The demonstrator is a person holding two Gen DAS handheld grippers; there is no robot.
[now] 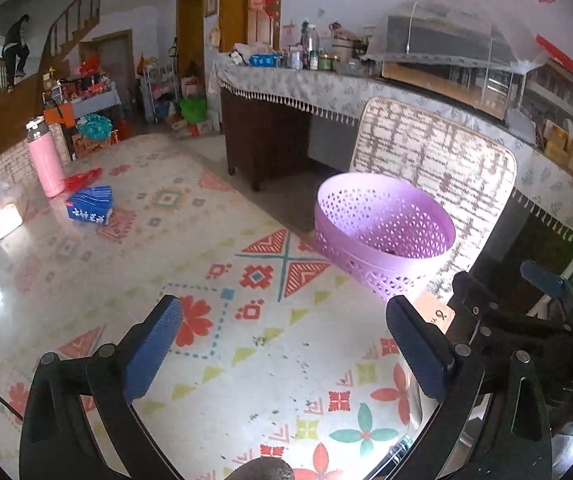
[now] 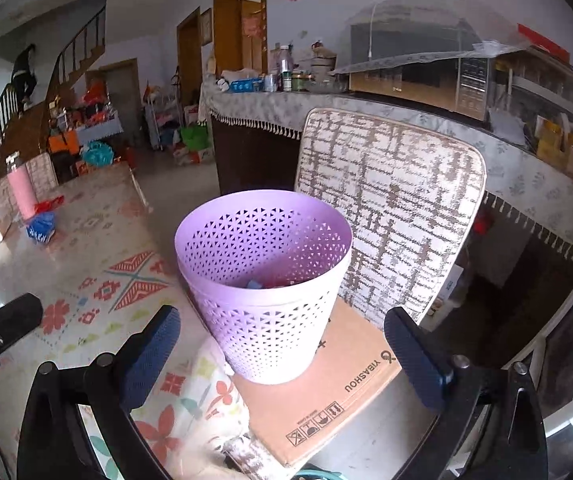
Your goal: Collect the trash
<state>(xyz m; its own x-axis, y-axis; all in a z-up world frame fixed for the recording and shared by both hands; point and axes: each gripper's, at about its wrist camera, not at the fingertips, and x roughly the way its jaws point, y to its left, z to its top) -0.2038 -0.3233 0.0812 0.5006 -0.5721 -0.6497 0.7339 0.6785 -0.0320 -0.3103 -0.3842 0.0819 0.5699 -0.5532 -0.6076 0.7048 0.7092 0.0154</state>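
Both the left gripper (image 1: 282,354) and right gripper (image 2: 282,354) gape, released, nothing grasped; purple basket (image 2: 264,284) contents mostly hidden

The lilac basket (image 2: 264,280) is perforated plastic (matt), standing on a plain cardboard box (image 2: 326,392) beside a woven-cloth cushion (image 2: 390,200).

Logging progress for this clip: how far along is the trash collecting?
Done: some scraps already lie in the purple bin, which stands on a cardboard box. In hand: nothing; both the left tongs and right tongs are open and empty. Left: a red wrapper and a blue packet on the table by the pink bottle.
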